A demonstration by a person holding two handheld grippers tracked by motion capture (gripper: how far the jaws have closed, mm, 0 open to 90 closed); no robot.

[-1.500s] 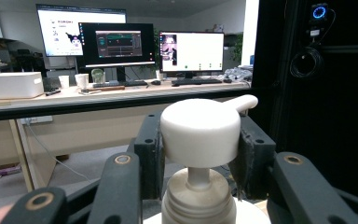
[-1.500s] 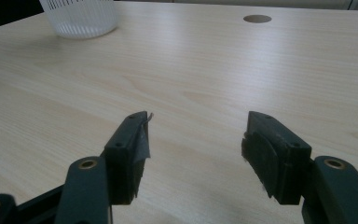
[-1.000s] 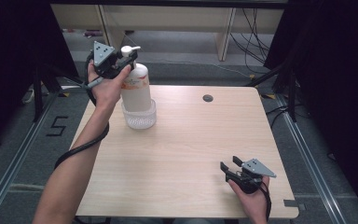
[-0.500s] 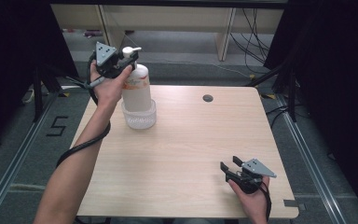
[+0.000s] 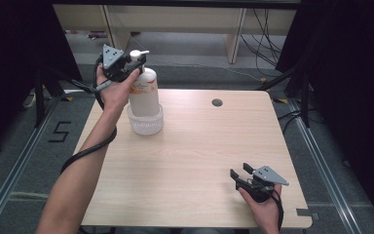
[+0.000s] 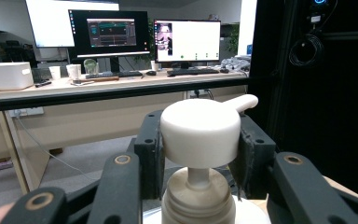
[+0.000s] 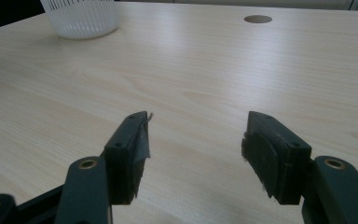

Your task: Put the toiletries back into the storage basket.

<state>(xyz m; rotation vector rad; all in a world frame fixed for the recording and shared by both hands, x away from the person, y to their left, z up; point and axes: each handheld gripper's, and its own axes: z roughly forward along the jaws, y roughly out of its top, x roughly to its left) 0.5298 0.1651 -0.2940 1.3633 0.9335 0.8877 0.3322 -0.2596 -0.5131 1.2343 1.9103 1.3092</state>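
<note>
**Pump head between the left jaws**

Between the left gripper's (image 6: 200, 154) jaws sits the white pump head (image 6: 200, 133) of a bottle (image 5: 142, 92), both pads pressed against its sides. Below, the bottle stands in a clear ribbed cup (image 5: 145, 121). Lifting or pressing should probably go straight along the stem, lest the cup tip. Nearer the person, the right gripper (image 7: 193, 140) gapes, holding nothing. An orange label shows; unreadable. Beside the table, a floor mark reads "5" (image 5: 59, 130).

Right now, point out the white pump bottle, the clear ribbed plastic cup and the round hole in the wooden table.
White pump bottle (image 5: 143, 92), high view, body.
Clear ribbed plastic cup (image 5: 146, 124), high view, wall.
Round hole (image 5: 217, 103), high view, centre.
</note>
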